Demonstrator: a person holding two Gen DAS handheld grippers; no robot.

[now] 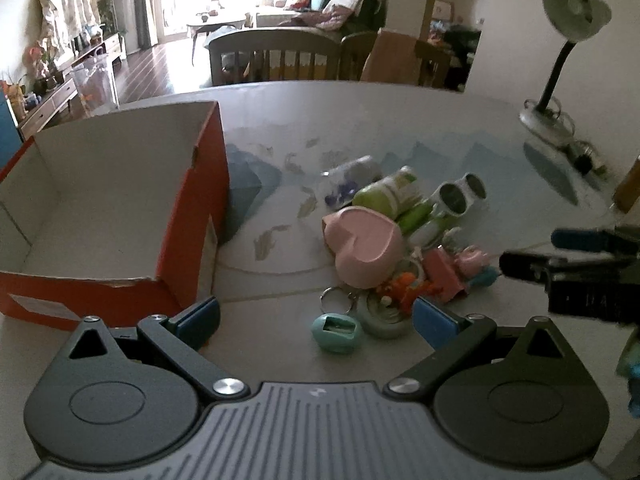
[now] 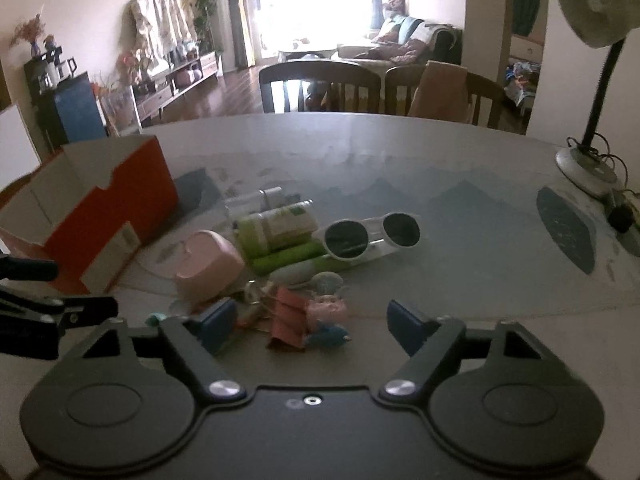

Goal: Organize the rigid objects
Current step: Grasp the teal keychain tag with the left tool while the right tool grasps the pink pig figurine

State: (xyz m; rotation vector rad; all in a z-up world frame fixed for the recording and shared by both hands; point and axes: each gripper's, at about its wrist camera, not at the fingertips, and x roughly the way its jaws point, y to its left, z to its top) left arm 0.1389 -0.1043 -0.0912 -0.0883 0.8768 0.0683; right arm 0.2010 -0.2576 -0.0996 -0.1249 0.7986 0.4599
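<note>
A pile of small objects lies on the table: a pink heart-shaped box (image 1: 362, 250) (image 2: 208, 266), green tubes and bottles (image 1: 390, 192) (image 2: 280, 226), white sunglasses (image 1: 460, 196) (image 2: 372, 236), a pink binder clip (image 2: 288, 320), a pink pig figure (image 2: 326, 308), a teal oval keychain (image 1: 338, 333) and a round grey one (image 1: 382, 314). My left gripper (image 1: 316, 318) is open, its blue pads either side of the keychains. My right gripper (image 2: 312, 326) is open around the binder clip and pig figure, not pressing them. The right gripper also shows at the right edge (image 1: 568, 260).
An empty orange cardboard box (image 1: 188, 216) (image 2: 132, 196) stands open on the left of the table. A desk lamp (image 1: 560, 60) (image 2: 592, 92) and its cables sit at the far right. Wooden chairs (image 2: 320, 84) stand behind the far table edge.
</note>
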